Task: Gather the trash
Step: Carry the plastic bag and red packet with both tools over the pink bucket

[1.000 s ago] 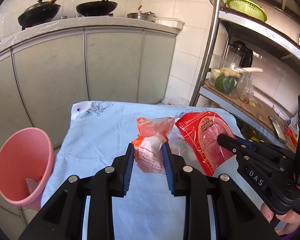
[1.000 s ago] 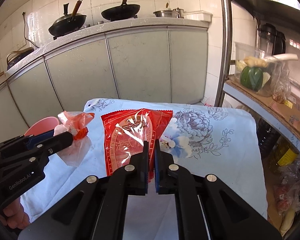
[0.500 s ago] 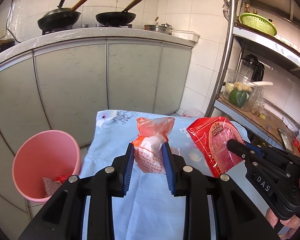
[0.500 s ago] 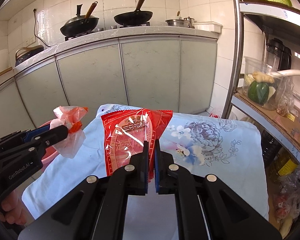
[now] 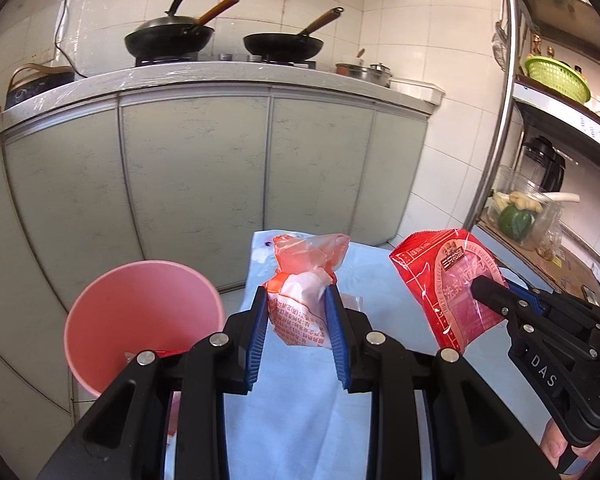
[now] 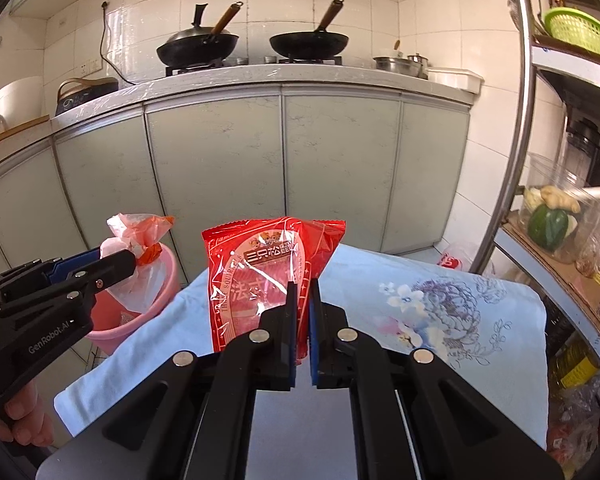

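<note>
Kitchen table cloth (image 6: 440, 320) sits beside the pink bin (image 5: 140, 312). Left gripper (image 5: 298, 320) pinches the orange wrapper (image 5: 300, 312) near it; right gripper (image 6: 301, 312) pinches the red packet (image 6: 260, 272). Dropping early could miss the bin.

Each wrist camera looks forward and downward along its own fingers, close over the table (image 5: 300, 420); both share the counter (image 6: 260, 80).

- The left hand-held gripper (image 5: 297, 312) is half closed, and its pads (image 5: 260, 330) press on something.
- The right hand-held gripper (image 6: 302, 300) is clamped almost fully together.
</note>
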Demonstrator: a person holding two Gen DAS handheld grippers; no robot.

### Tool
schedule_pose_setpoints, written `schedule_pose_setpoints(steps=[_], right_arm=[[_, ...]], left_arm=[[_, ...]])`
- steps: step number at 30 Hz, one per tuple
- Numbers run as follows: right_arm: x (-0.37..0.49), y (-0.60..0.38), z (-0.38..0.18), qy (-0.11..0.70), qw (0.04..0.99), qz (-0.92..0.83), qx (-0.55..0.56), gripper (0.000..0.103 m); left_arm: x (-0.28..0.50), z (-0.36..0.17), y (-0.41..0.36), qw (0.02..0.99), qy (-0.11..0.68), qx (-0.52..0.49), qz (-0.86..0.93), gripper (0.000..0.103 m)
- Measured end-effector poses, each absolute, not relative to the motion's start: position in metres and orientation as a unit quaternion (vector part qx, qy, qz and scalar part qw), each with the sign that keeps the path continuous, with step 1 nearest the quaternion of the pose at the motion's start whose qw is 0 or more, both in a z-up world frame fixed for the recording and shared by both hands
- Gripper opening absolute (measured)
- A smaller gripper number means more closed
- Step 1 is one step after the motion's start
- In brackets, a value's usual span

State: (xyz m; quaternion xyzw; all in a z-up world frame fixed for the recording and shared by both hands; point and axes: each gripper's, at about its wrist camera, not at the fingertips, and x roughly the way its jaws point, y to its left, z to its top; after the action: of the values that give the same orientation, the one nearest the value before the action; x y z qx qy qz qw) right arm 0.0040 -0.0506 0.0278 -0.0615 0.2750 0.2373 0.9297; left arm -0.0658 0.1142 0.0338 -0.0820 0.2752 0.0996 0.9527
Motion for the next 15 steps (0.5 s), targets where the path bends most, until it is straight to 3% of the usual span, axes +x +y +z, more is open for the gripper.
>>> schedule_pose_setpoints(steps=[15], right_arm=[[0.011, 0.032, 0.026, 0.272, 0.908, 0.303, -0.099, 0.005]], left_arm=[[-0.083, 0.025, 0.183, 0.941, 0.272, -0.103, 0.172, 0.028]])
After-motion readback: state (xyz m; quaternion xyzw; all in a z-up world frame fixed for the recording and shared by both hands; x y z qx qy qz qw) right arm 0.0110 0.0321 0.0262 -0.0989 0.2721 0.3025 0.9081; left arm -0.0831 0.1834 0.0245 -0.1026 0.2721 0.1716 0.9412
